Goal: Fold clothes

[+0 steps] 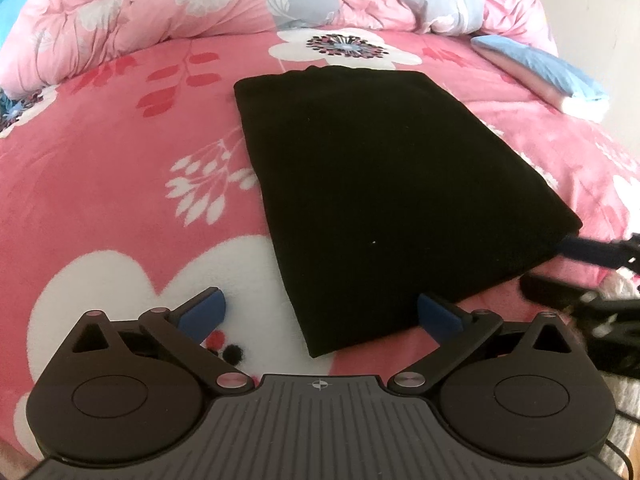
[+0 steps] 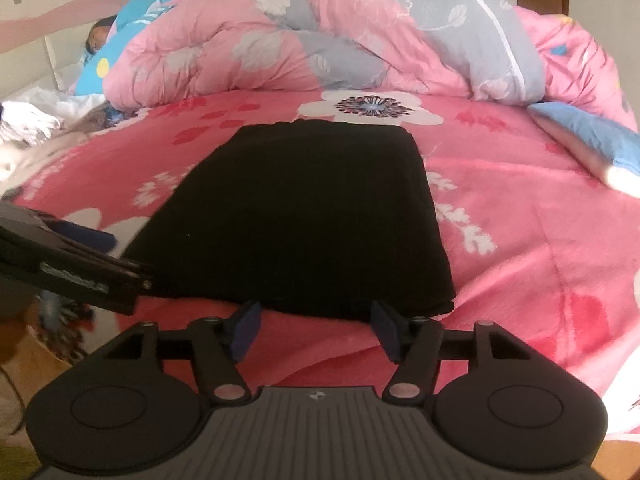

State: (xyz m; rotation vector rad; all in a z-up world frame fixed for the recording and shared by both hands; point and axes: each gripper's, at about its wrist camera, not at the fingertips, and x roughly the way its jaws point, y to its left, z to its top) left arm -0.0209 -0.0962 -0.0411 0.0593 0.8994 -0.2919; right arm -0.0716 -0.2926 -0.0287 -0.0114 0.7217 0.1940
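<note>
A black garment lies folded into a flat rectangle on the pink flowered bed cover. My left gripper is open, its blue pads spread wide over the garment's near left corner without gripping it. In the right wrist view the same black garment stretches away from me. My right gripper is open just short of the garment's near edge, nothing between its pads. The left gripper's dark body shows at the garment's left side, and the right gripper's fingers show at the garment's right corner.
A bunched pink and grey quilt fills the far side of the bed. A folded blue and pink item lies at the right. A person lies under a blue cover at the far left. White cloths sit at the left edge.
</note>
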